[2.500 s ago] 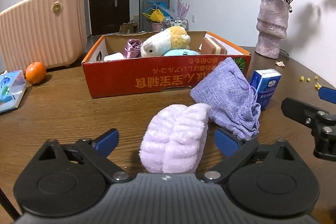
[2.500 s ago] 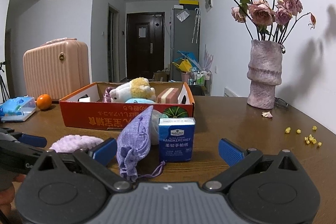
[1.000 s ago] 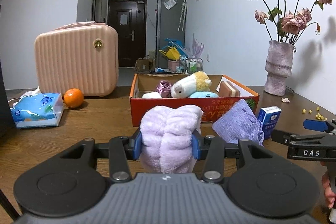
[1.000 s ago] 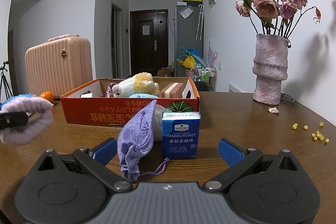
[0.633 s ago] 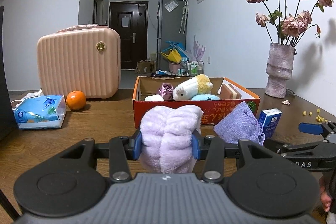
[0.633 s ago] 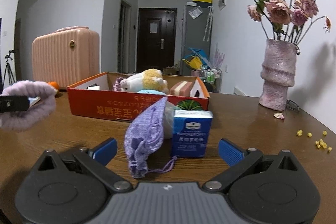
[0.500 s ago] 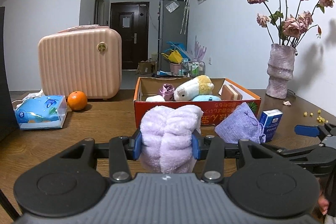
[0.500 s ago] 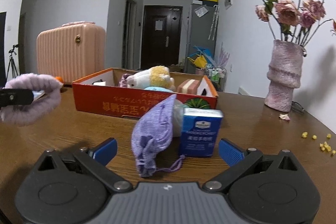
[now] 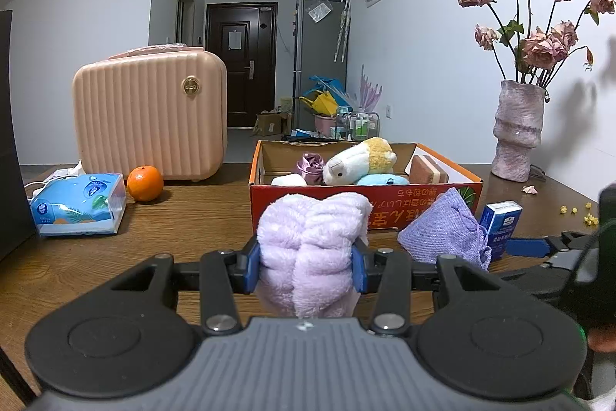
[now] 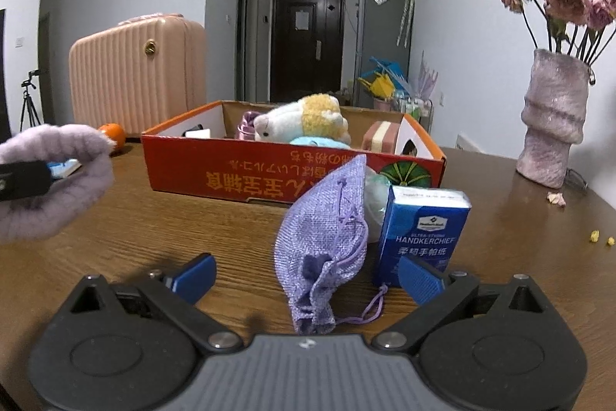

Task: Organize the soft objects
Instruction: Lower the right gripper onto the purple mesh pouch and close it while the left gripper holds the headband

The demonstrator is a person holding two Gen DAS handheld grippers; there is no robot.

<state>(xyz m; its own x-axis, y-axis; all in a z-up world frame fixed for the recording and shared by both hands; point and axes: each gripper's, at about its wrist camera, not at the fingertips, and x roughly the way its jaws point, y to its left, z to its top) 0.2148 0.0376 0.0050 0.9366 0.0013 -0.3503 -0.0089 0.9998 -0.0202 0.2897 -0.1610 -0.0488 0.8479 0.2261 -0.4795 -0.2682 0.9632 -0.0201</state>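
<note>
**Fluffy roll held, pouch next in line**

While the left gripper (image 9: pixel 306 266) clamps the lilac fluffy roll (image 9: pixel 310 249) above the table (image 9: pixel 184 218), the right gripper (image 10: pixel 306 276) stands wide open around the purple pouch (image 10: pixel 327 237), whose loose drawstring could snag. Only the right view shows the cord and the white ball behind. Beyond, the box (image 10: pixel 269 176) sits mid-table.

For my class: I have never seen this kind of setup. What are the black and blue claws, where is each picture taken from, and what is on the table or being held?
A person holds a two-finger gripper in each hand; a camera on each looks along its fingers. In the left view, the left gripper squeezes a fluffy lilac cloth. In the right view, the right gripper stands open before a purple drawstring pouch and a blue handkerchief pack. On the wooden table sits a red cardboard box with a plush toy.
</note>
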